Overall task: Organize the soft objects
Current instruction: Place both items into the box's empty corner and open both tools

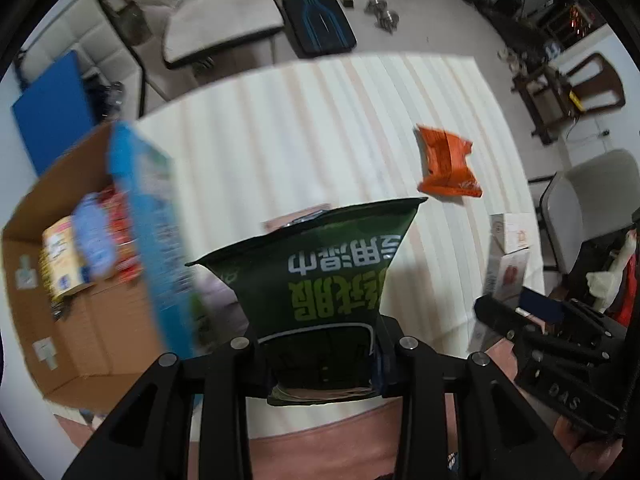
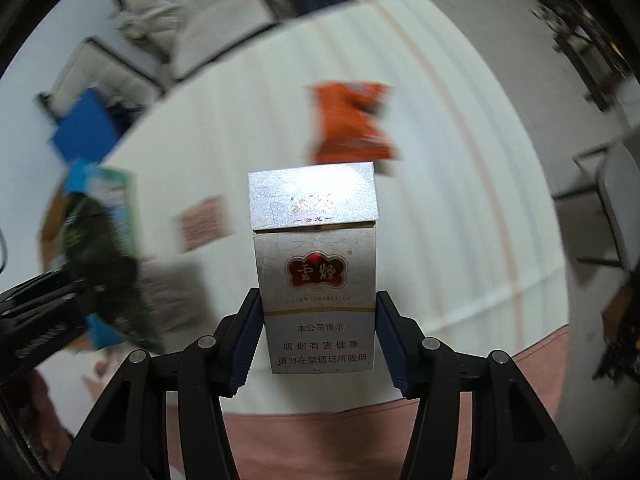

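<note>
My left gripper (image 1: 320, 344) is shut on a dark green wet-wipes pack (image 1: 320, 264) with green and white lettering, held above the striped white table (image 1: 304, 128). To its left stands an open cardboard box (image 1: 80, 320) with a blue flap and several packets inside. My right gripper (image 2: 318, 340) is shut on a silver cigarette pack (image 2: 316, 264), held upright above the table. An orange snack bag (image 1: 448, 164) lies on the table beyond; it also shows in the right wrist view (image 2: 352, 124). The right gripper's body (image 1: 560, 344) appears at the lower right of the left wrist view.
A small pink card (image 2: 204, 222) lies on the table. White boxes (image 1: 508, 248) sit near the table's right edge. Chairs (image 1: 224, 20), a blue folder (image 1: 52, 112) and floor clutter surround the table. A pink mat (image 2: 320, 440) lies below its near edge.
</note>
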`<state>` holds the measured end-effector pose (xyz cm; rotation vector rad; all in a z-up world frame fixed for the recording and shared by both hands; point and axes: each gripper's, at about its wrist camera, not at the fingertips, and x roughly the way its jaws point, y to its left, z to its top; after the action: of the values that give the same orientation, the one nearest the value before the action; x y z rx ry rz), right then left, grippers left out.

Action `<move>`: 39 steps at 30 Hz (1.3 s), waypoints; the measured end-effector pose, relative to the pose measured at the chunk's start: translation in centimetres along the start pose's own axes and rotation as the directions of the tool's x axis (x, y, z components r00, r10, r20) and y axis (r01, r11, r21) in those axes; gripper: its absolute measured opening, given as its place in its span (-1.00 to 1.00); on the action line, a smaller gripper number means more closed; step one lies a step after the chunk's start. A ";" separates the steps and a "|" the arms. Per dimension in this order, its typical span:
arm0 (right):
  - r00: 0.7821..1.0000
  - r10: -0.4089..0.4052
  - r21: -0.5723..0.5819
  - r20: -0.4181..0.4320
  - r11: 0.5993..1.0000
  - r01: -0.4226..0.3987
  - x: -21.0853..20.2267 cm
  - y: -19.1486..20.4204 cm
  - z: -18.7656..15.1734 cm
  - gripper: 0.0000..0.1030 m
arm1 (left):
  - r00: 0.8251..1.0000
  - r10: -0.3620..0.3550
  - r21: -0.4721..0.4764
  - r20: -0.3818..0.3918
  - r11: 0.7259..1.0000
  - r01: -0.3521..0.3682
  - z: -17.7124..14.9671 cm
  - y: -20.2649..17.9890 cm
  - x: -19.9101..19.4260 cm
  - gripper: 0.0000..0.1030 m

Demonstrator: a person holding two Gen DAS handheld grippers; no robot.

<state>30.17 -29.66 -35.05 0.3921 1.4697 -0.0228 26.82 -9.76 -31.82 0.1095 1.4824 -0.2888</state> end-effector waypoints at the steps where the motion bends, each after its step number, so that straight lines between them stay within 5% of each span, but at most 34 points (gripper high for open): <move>1: 1.000 0.025 -0.017 0.010 1.000 -0.025 -0.8 1.0 -0.7 0.11 | 1.000 0.000 -0.005 0.013 1.000 0.000 -0.3 2.3 -1.3 -0.39; 9: 0.983 0.183 -0.253 0.006 0.951 -0.175 -4.5 19.2 -4.3 0.11 | 0.995 0.082 -0.135 0.056 0.988 -0.074 -1.6 16.0 -8.3 -0.39; 17: 0.968 0.228 -0.327 -0.102 0.912 -0.249 1.8 32.7 -6.1 0.11 | 0.993 0.109 -0.267 -0.038 0.957 -0.116 -3.2 29.6 -7.8 -0.39; 26: 0.951 0.192 -0.307 -0.244 0.914 -0.264 12.9 40.9 -7.4 0.12 | 0.956 0.071 -0.315 -0.283 0.935 -0.163 -3.7 39.3 0.5 -0.39; 37: 0.932 0.149 -0.304 -0.332 0.918 -0.255 18.6 43.9 -8.4 0.15 | 0.924 0.050 -0.311 -0.380 0.933 -0.179 -4.9 41.7 4.4 -0.33; 39: 0.929 0.117 -0.313 -0.352 0.920 -0.235 19.0 43.9 -8.5 0.16 | 0.923 0.067 -0.300 -0.379 0.934 -0.191 -5.2 41.7 4.2 -0.15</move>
<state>35.22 18.01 -43.19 0.2423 1.7204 0.4679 32.82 31.07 -40.75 -0.0121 1.8641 0.1031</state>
